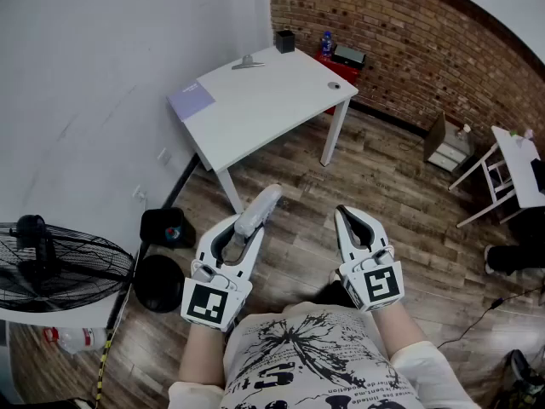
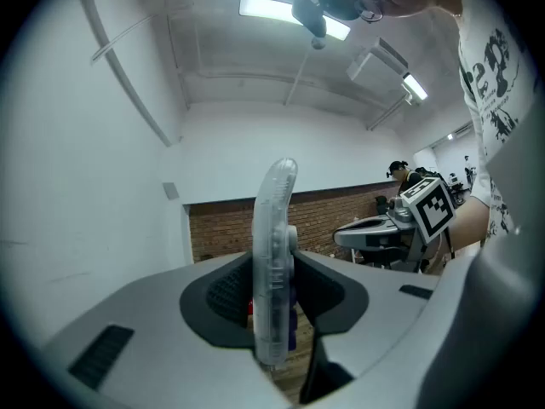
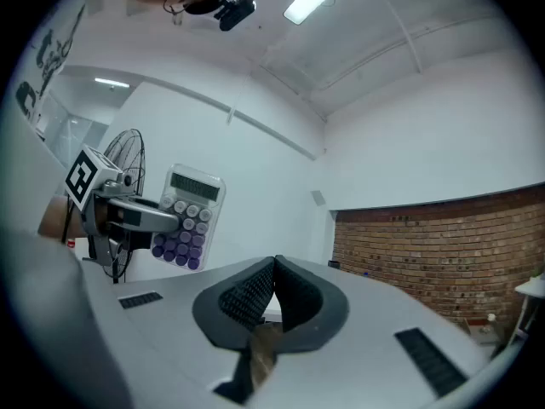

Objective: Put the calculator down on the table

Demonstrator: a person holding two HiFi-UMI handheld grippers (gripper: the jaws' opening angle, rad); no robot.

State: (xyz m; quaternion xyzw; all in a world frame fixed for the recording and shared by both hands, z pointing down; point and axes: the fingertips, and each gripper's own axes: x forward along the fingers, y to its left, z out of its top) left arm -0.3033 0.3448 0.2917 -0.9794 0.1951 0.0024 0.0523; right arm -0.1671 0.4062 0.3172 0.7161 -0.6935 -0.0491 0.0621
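A: What does the person hold?

B: One calculator (image 1: pixel 258 210) of clear, glassy plastic, slim and rectangular with rounded corners. The left gripper (image 1: pixel 243 233) pinches its lower end between two ribbed black pads (image 2: pixel 223 295), one on each face. It sticks out of the jaws in the air in front of the person, apart from the table

A: How does its face look?

B: The right gripper view shows a grey display strip at the top, pale round keys beneath it and purple round keys in the lower rows. The left gripper view meets it edge-on, as a thin translucent blade with a curved top

A: And the right gripper (image 1: pixel 356 220)?

B: Its own ribbed pads are pressed together with nothing between them. There are two grippers, both smooth grey-white shells, and each carries one cube of black-and-white square markers

A: The table?

B: One white rectangular table (image 1: pixel 272 109) with a smooth matt top and slim legs stands by the white wall. Four things lie on it: a flat lilac sheet (image 1: pixel 192 100), a black square cup (image 1: pixel 285 41), a small grey object (image 1: pixel 247 62) and a small round object (image 1: pixel 334 84). Below is a wood-plank floor (image 1: pixel 400 203), and behind it a rough red brick wall (image 1: pixel 400 41)
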